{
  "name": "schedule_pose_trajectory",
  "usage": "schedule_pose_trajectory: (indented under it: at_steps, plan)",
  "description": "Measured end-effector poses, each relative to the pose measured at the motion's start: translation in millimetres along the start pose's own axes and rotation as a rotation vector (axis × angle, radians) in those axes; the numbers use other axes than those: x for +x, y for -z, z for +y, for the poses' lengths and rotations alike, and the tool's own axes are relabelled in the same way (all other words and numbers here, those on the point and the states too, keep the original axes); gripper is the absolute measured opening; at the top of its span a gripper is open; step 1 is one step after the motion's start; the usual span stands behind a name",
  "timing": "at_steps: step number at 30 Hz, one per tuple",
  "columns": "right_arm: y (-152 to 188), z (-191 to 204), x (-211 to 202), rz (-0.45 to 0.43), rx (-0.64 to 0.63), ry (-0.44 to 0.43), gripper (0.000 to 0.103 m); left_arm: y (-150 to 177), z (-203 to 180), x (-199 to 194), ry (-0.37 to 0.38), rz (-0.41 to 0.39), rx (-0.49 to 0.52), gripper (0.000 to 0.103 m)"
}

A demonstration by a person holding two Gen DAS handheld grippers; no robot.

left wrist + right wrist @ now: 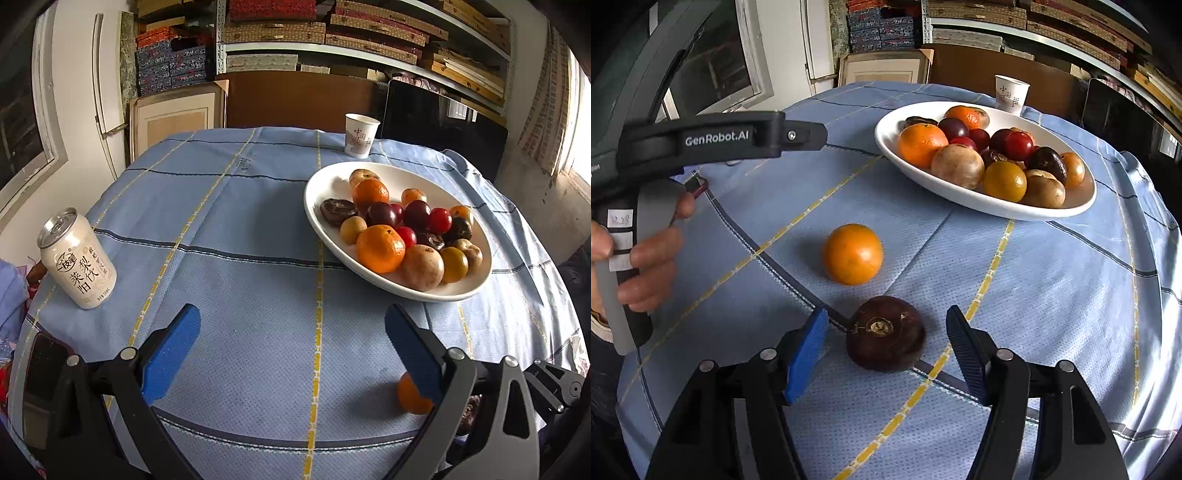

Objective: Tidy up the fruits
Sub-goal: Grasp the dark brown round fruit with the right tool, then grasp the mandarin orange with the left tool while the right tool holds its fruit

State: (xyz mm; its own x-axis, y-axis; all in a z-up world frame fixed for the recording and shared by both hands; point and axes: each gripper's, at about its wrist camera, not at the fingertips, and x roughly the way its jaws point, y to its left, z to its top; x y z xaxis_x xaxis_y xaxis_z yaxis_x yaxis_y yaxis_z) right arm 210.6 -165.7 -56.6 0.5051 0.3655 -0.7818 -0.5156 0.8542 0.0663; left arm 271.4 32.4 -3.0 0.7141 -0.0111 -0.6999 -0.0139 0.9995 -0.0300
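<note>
Woven matt cloth [258, 229] covers table; glossy white ceramic plate [325, 184]; shiny metal can [75, 258] at left; paper cup [360, 134]; ribbed blue gripper pads [805, 358].

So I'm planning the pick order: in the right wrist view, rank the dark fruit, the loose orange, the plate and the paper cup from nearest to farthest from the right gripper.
1. Dark fruit: between the open right gripper pads, untouched.
2. Loose orange: just beyond, slightly left.
3. Plate: farther back, right.
4. Paper cup: behind the plate, at the far edge.
</note>
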Motion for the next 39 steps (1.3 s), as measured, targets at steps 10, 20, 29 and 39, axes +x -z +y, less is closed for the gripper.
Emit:
schedule_pose_trajectory:
  at_steps: [10,20,29,39]
  plan:
    - [0,0,2,0.015,-0.011,0.015,0.060,0,0,0,-0.002,0.011,0.002,0.098]
    - [-2,-22,-10,-0.044,0.090,0.038,0.042,1,-1,4,0.005,0.027,0.002,0.098]
    - [-1,-87,-32,-0.136,0.398,0.127,0.042,31,-67,-12,0.230,0.023,0.346,0.098]
    - [0,-89,-23,-0.101,0.408,0.120,0.042,56,-94,-11,0.251,0.044,0.471,0.071]
